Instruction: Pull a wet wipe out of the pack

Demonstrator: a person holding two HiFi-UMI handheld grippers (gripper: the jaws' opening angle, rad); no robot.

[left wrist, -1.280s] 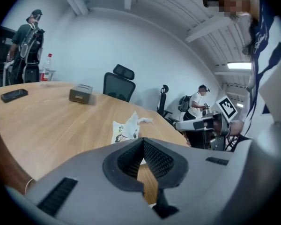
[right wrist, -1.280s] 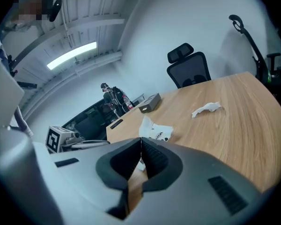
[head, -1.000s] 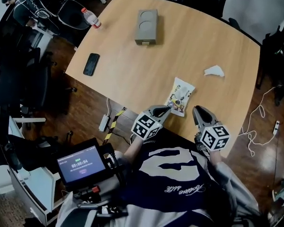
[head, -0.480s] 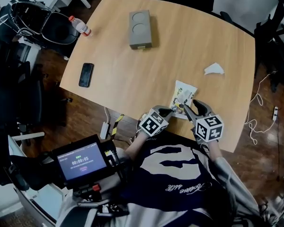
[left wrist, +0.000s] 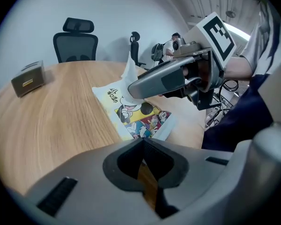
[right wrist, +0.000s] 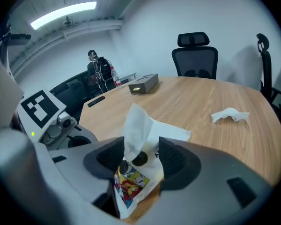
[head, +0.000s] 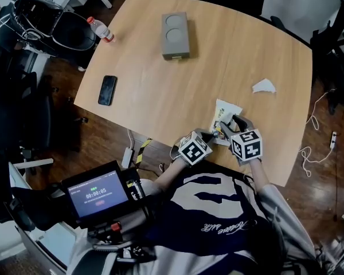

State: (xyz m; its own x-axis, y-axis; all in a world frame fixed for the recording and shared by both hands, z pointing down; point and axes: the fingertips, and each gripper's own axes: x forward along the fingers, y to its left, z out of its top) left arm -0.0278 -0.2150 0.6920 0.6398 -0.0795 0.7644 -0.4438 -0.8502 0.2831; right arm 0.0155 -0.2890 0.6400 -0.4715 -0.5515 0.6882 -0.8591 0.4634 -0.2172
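The wet wipe pack [head: 225, 119], white with cartoon print, lies flat near the table's front edge. From its top a white wipe [right wrist: 136, 128] sticks up. My right gripper [right wrist: 139, 153] is over the pack with the jaws opening wide; the wipe stands between the pads [right wrist: 111, 154], loose, not pinched. In the head view the right gripper [head: 230, 126] covers the pack's middle. My left gripper [head: 209, 135] rests at the pack's near left end, jaws closed together on nothing. In the left gripper view the pack [left wrist: 138, 116] lies just ahead of the left gripper [left wrist: 143, 142].
A crumpled white wipe [head: 263, 86] lies on the table to the right of the pack. Farther back are a grey box [head: 175, 35], a black phone [head: 108, 90] and a bottle [head: 100, 30]. Office chairs [right wrist: 196, 50] ring the far side. The table's front edge [head: 160, 136] is close.
Both grippers came down and closer to the pack. The right gripper shifted left over the pack and its jaws spread apart around the upright wipe.
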